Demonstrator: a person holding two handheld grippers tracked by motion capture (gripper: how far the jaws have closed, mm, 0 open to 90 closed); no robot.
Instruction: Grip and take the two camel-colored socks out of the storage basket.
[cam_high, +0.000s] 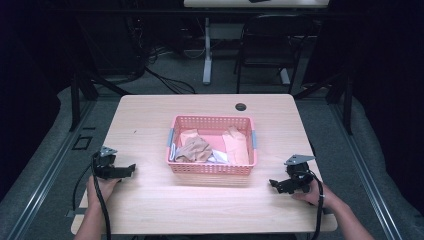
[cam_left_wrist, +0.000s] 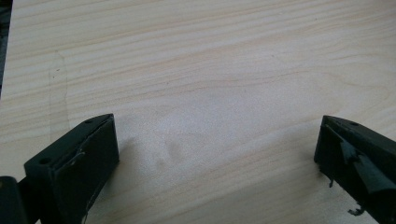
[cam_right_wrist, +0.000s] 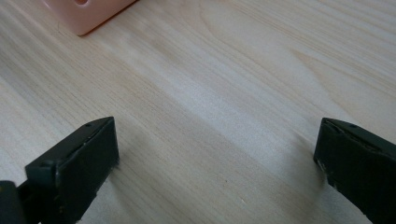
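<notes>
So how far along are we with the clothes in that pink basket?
Nothing looks done yet: the clothes, tan, peach and white pieces, all lie heaped inside the pink basket at the middle of the table. Nothing is in hand: the left tongs and right tongs rest open on bare wood either side of the basket. Handling the clothes is all left.

No writing, label, brand, number or sign can be read anywhere in these views.
</notes>
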